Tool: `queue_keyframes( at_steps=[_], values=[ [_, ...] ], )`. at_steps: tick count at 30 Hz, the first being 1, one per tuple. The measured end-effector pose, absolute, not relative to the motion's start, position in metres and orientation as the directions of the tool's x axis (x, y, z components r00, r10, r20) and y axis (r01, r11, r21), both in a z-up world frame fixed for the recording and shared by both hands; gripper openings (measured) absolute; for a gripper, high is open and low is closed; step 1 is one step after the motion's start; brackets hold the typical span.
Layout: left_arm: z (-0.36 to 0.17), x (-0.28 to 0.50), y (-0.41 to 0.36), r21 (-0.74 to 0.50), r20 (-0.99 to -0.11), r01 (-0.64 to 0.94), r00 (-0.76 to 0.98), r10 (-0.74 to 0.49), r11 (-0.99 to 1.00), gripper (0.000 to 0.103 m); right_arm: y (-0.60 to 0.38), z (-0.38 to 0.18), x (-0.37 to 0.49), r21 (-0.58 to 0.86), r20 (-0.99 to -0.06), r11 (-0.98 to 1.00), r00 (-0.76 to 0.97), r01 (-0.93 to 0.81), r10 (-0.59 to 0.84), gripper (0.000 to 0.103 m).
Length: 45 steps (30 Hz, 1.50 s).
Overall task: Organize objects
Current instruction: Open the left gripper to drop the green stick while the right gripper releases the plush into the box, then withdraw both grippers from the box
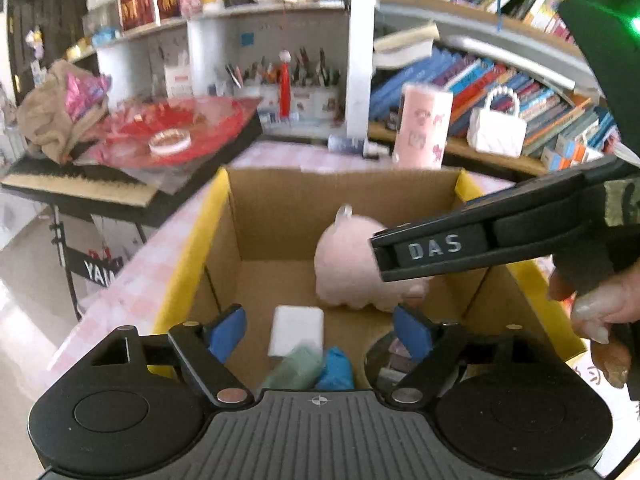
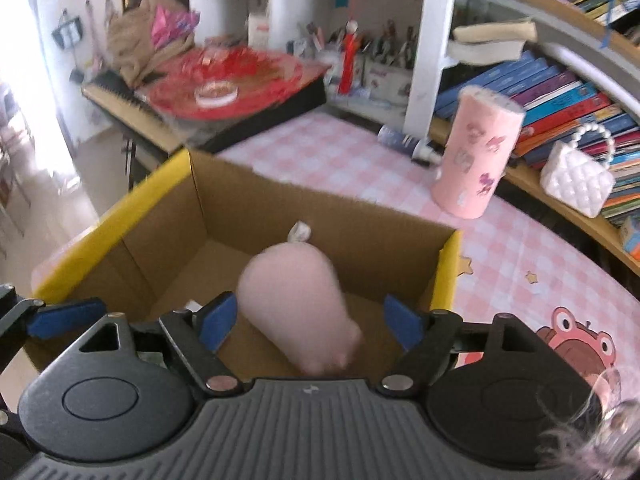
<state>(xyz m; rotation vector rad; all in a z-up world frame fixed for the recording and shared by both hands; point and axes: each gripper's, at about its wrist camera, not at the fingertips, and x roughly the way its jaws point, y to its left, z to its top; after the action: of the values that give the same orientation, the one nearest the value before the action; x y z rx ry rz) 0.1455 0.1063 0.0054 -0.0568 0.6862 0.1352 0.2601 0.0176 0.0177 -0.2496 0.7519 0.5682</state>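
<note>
A table under a pink-and-white checked cloth [image 2: 340,152] carries an open brown cardboard box with yellow flaps [image 2: 320,216]; a pink cylindrical tube [image 2: 476,152] stands at its two o'clock.

- The cardboard box [image 2: 280,216] looks like matt brown corrugated board inside, with smooth yellow printed outer faces.
- The pink plush toy [image 2: 294,300] has a soft, fuzzy cloth surface.
- The white block [image 1: 297,330] in the box looks smooth and matt.
- The desk [image 2: 532,248] wears a smooth pink-and-white checked covering with a slight sheen.
- The pink cylinder [image 2: 476,152] looks paper-wrapped and matt, with stickers.
- The white handbag [image 2: 578,178] appears quilted and glossy, its handle made of pearly beads.
- The left gripper [image 1: 320,324] and right gripper [image 2: 306,316] are matt black plastic with ribbed housings, shiny metal pivot pins and blue pads.
</note>
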Motion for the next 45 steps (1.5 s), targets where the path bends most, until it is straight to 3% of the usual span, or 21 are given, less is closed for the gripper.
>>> queue_keyframes(
  at_steps=[11,19,34,45],
  values=[
    [0.045,0.088,0.119,-0.018,-0.49,-0.183,0.858,0.151,0.983,0.095,-0.024,0.063,0.189,0.021,-0.528,0.906,0.765,-0.423,0.369,0.082],
    [0.042,0.04,0.125,-0.017,-0.477,-0.185,0.865,0.154,0.983,0.097,-0.047,0.057,0.121,0.008,-0.474,0.951,0.836,-0.31,0.277,0.082],
    [0.006,-0.034,0.14,-0.039,-0.605,-0.189,0.786,0.127,0.981,0.097,-0.031,0.004,0.001,-0.103,-0.553,0.955,0.814,-0.279,0.178,0.085],
    [0.003,-0.058,0.137,-0.051,-0.614,-0.133,0.786,0.074,0.99,0.097,-0.032,0.003,-0.033,-0.093,-0.568,0.962,0.808,-0.255,0.159,0.087]
  ],
)
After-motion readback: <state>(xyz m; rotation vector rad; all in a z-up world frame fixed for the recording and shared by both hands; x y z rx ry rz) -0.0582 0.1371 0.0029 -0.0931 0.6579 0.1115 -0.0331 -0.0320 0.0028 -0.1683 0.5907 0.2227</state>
